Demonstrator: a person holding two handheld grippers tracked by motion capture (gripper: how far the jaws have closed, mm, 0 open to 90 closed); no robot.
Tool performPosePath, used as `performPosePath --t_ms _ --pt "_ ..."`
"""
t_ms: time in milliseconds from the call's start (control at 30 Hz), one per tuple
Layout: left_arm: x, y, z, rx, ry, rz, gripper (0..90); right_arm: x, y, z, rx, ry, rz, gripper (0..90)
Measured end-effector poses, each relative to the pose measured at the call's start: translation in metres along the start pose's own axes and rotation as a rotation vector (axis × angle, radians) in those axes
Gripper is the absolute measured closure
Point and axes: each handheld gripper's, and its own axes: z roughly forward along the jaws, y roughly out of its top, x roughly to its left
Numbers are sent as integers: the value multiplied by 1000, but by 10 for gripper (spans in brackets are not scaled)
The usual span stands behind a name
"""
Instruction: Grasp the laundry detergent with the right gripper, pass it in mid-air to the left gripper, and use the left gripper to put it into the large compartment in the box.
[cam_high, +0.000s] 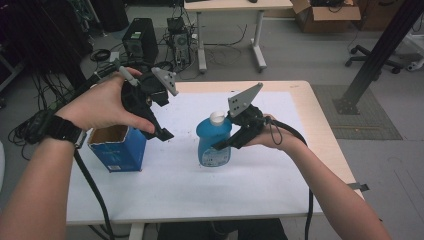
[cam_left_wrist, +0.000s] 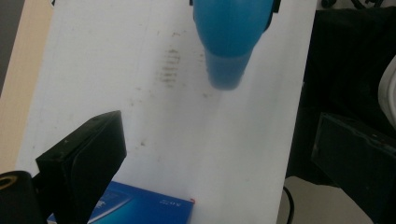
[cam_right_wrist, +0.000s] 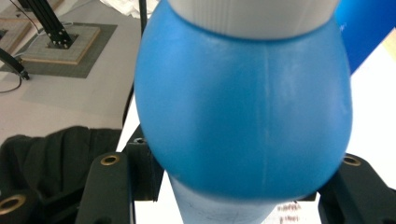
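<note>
A blue bottle with a white cap stands upright on the white-covered table. My right gripper is shut on the bottle's body from the right, one jaw on each side of it in the right gripper view. An open blue box stands at the table's left. My left gripper hovers above and just right of the box, open with nothing between its jaws. From the left gripper view the bottle lies ahead and a corner of the box sits below.
The table's wooden edge shows on the right. Beyond it are a computer tower, floor cables, another desk, a cardboard box and a black slanted post on a mat.
</note>
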Motion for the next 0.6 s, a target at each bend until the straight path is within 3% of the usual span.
performPosePath --t_ms 367,600 --pt "-5 14 4 -23 -12 20 37 6 35 8 0 15 -35 422" --pt "-6 23 10 -27 -19 32 54 7 41 16 13 25 -44 422"
